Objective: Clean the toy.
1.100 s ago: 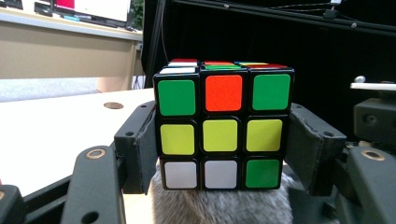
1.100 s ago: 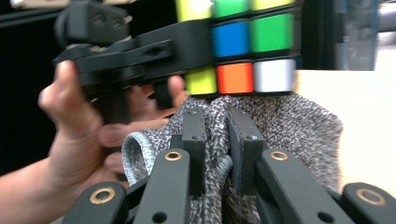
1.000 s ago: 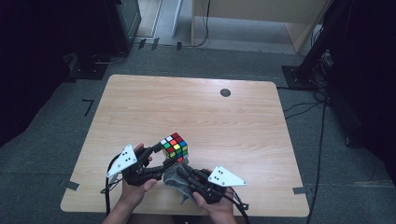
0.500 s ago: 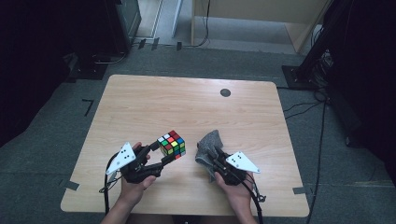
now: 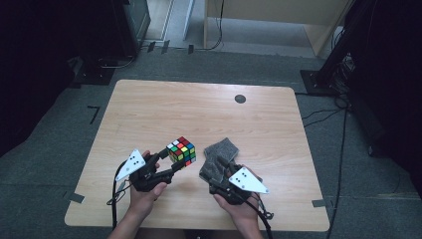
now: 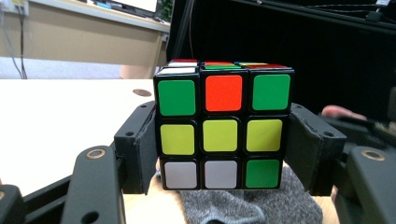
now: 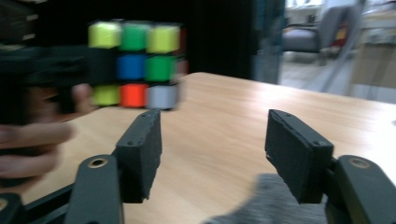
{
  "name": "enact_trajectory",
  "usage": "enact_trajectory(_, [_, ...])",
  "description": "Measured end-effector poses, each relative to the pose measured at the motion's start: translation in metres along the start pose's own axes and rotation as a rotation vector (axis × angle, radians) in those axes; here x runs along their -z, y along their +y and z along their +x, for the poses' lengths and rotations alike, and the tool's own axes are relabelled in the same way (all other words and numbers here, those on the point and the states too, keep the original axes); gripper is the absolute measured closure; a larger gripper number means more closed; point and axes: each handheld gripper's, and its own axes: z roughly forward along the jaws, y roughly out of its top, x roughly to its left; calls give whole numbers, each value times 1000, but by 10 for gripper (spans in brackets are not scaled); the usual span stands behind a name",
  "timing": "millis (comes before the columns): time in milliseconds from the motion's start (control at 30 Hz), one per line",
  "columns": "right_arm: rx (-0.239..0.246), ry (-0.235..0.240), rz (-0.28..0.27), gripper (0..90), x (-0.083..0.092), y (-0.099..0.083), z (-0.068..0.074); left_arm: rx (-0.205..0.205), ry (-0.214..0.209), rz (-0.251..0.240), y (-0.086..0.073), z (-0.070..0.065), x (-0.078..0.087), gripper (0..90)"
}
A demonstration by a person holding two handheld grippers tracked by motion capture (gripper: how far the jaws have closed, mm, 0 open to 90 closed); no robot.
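Observation:
A Rubik's cube point(image 5: 181, 151) hangs above the wooden table point(image 5: 149, 114), with my left gripper point(image 5: 175, 158) shut on its two sides. The left gripper view shows the cube point(image 6: 223, 128) clamped between both pads, a green, orange and green row on top. A grey cloth point(image 5: 219, 158) lies crumpled on the table right of the cube. My right gripper point(image 5: 215, 175) sits at the cloth's near edge. Its jaws have just been opening and now stand open point(image 7: 215, 135) with nothing pressed between them; the cloth point(image 7: 261, 207) lies low under them.
A small dark round spot point(image 5: 240, 98) marks the table's far side. Bare wood stretches beyond the cube and cloth. Dark equipment and cables point(image 5: 328, 74) stand on the grey floor around the table.
The right gripper carried the cloth from beside the cube off to the right, then opened; the cloth now rests on the table. The left gripper and cube stayed nearly still.

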Motion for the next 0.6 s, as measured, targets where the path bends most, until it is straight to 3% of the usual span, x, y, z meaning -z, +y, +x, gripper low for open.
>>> enact_trajectory(133, [-7,35,18,325,-12,1,11,-4,10,-7,6,-2,-3,344])
enact_trajectory(233, [-52,51,11,312,-20,4,10,-2,10,-11,11,-4,-7,344])
enact_trajectory(400, [-74,59,-13,264,-30,2,9,-11,3,-12,8,-6,-14,344])
enact_trajectory(500, [-83,72,-24,245,-35,0,9,10,21,3,5,-7,-22,344])
enact_trajectory(600, [-89,76,-38,243,-39,0,10,25,8,3,4,-8,-25,344])
